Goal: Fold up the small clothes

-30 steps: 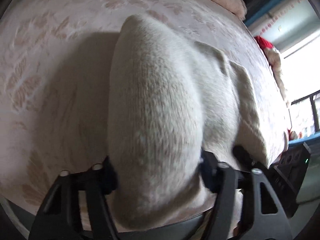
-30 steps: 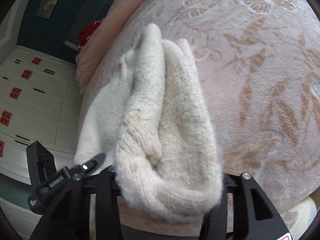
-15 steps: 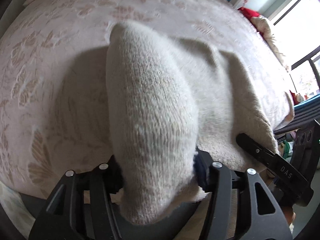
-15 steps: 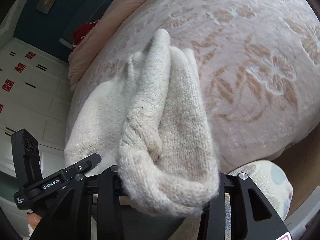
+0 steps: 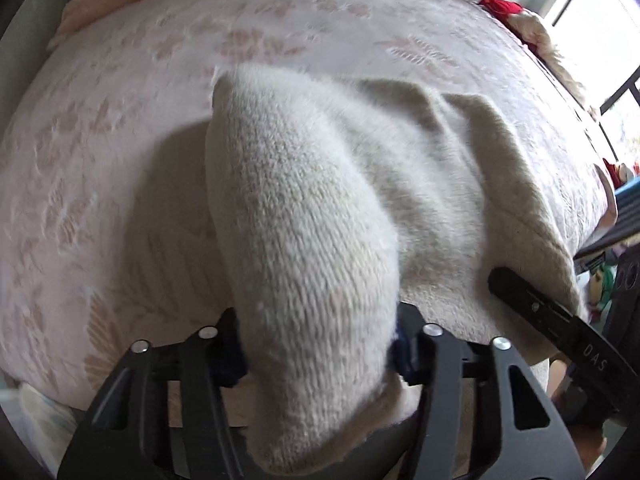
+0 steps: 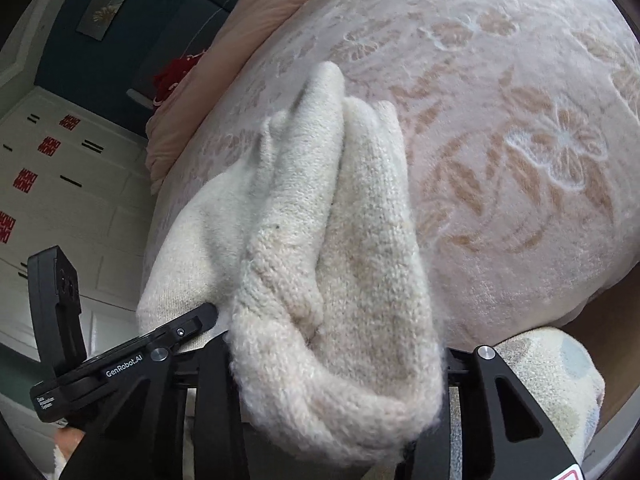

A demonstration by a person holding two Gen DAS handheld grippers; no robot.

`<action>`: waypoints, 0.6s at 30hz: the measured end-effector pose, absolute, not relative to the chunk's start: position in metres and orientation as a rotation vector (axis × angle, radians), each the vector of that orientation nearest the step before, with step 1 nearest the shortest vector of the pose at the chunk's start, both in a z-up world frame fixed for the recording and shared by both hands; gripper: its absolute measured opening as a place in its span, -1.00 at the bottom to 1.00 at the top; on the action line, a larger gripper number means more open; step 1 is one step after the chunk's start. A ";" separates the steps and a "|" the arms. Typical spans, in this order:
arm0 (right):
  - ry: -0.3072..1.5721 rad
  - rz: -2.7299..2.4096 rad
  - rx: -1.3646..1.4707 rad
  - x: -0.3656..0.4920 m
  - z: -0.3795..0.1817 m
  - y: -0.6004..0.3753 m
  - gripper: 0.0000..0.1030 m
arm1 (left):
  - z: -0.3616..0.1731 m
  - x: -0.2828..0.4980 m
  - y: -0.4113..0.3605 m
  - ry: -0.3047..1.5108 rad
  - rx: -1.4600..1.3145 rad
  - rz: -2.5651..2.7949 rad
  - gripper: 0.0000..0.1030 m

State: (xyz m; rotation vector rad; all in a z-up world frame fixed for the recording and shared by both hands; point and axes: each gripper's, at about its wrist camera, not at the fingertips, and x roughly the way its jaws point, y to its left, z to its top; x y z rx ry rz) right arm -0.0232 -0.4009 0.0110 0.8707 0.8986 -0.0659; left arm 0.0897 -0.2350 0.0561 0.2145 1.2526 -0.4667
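A cream knitted garment (image 5: 300,200) lies on the pink flowered bedspread (image 5: 120,120), its near edge lifted in two bunches. My left gripper (image 5: 318,336) has one thick bunch between its pads, and the jaws are closing tighter on it. The right gripper's black finger (image 5: 540,308) shows at the garment's right corner. In the right wrist view the same garment (image 6: 360,200) rises in folds from the bedspread (image 6: 520,120) into my right gripper (image 6: 334,354), whose jaws are also closing on the knit. The left gripper's body (image 6: 120,356) sits just to its left.
A peach quilt (image 6: 260,20) and a red item (image 6: 176,76) lie at the bed's far end. White cupboard doors (image 6: 60,160) stand beyond. A bright window (image 5: 592,8) is at the right. The bed's near edge and a patterned cloth (image 6: 540,368) lie below the grippers.
Both grippers have drawn back towards the bed's near edge and risen slightly, pulling the garment's edge with them. The left wrist has rolled, so more of the bed shows.
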 end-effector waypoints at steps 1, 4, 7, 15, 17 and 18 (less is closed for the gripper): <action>0.881 -0.061 0.867 -0.024 0.021 -0.401 -0.29 | 0.066 0.087 -0.238 1.223 0.238 -0.471 -0.08; 0.809 -0.061 0.818 -0.026 0.062 -0.399 -0.29 | 0.106 0.078 -0.246 1.120 0.286 -0.498 -0.10; 0.739 -0.055 0.789 -0.030 0.103 -0.399 -0.29 | 0.140 0.074 -0.246 1.056 0.273 -0.520 -0.11; 0.553 -0.044 0.641 -0.051 0.205 -0.373 -0.29 | 0.235 0.058 -0.221 0.863 0.210 -0.585 -0.11; 0.509 -0.030 0.609 -0.053 0.227 -0.363 -0.29 | 0.257 0.053 -0.209 0.810 0.198 -0.592 -0.10; 0.493 -0.024 0.598 -0.054 0.235 -0.358 -0.29 | 0.266 0.052 -0.203 0.787 0.190 -0.594 -0.10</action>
